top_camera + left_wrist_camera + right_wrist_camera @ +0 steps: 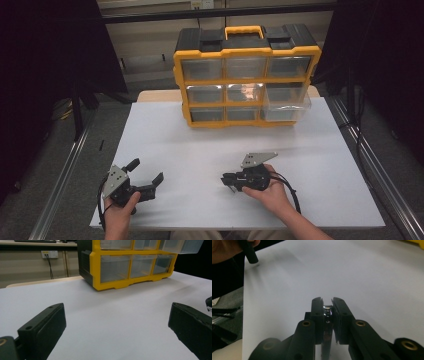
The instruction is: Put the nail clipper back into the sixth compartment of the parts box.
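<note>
Shiny metal shows between the fingers of the right gripper (327, 305); they are pressed on a small silvery piece (327, 311), pinching it, and what kind of piece it is I cannot tell, because the black fingers hide nearly all of it; only a narrow bright strip is free, and this strip runs along the fingers, away from the hand. In the high view the right gripper (231, 181) lies low over the white table (320, 165), near the person's edge, and it points to the left side of that view, toward the left gripper (148, 175); the piece itself is too small to see there.

The left gripper has its fingers spread wide with bare table between them; in the left gripper view both fingers (42, 326) are cut off by the bottom edge of the picture.

At the far side of the table stands a yellow and black drawer cabinet (246, 76) with clear drawers; its top is cut off in the left gripper view. One drawer (286, 102), in the right column, is pulled out toward the person; what is inside the drawers I cannot make out through the glare.

On the far wall there is a socket plate (49, 254) with a yellow label; the writing on it is too small to read.
</note>
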Motion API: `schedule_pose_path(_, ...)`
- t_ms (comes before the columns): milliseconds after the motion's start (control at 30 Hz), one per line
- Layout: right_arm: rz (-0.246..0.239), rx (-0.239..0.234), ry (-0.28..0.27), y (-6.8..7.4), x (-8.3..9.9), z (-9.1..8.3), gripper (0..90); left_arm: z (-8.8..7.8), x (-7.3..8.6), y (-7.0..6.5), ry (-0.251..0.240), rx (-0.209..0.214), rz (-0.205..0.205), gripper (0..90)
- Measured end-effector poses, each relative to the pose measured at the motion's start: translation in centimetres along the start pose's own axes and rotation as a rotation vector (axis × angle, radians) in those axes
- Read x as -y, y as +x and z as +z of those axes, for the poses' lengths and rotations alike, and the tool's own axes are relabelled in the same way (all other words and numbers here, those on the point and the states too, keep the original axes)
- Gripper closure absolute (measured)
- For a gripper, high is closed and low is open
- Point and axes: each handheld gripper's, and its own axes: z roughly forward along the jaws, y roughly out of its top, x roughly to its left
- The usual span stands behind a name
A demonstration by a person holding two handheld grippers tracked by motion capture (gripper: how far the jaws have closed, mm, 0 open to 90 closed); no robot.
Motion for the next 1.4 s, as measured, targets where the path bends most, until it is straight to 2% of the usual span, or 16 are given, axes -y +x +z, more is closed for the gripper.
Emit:
schedule_pose_path(67, 0.005, 0.008, -0.024, 0.0, 0.0, -0.2, 80.5, -0.1, 0.0, -0.1, -0.006, -0.006, -0.010, 1.6)
schedule_pose_path(367, 0.022, 0.046, -0.117, -0.1, -0.2, -1.1, 80.5, -0.2, 0.0, 0.0, -0.010, -0.003, -0.007, 1.5)
schedule_pose_path(533, 0.055, 0.058, -0.181, -0.5, -0.6, -1.7, 80.5, -0.1, 0.0, -0.1, -0.010, -0.007, -0.014, 1.5)
schedule_pose_path(733, 0.062, 0.085, -0.211, -0.6, -0.9, -2.1, 80.5, 0.0, 0.0, -0.2, -0.005, -0.004, -0.008, 1.5)
schedule_pose_path(867, 0.051, 0.094, -0.237, -0.5, -1.6, -2.5, 80.5, 0.0, 0.0, -0.2, -0.003, -0.005, -0.003, 1.5)
schedule_pose_path(967, 0.061, 0.091, -0.260, -0.6, -2.1, -2.8, 80.5, -0.1, 0.0, -0.1, 0.001, -0.002, 0.005, 1.5)
schedule_pose_path(1000, 0.061, 0.090, -0.256, -0.7, -2.2, -2.9, 80.5, 0.0, 0.0, -0.2, -0.007, -0.004, -0.009, 1.5)
schedule_pose_path(1100, 0.056, 0.095, -0.247, -0.7, -2.6, -3.1, 80.5, -0.1, -0.1, -0.1, -0.005, 0.000, 0.002, 1.5)
schedule_pose_path(1133, 0.057, 0.096, -0.256, -0.7, -2.7, -3.2, 80.5, 0.0, 0.0, -0.2, -0.015, 0.004, -0.008, 1.5)
schedule_pose_path(1400, 0.061, 0.117, -0.291, -1.3, -4.0, -3.9, 80.5, 0.0, 0.0, -0.1, -0.008, -0.006, -0.006, 1.6)
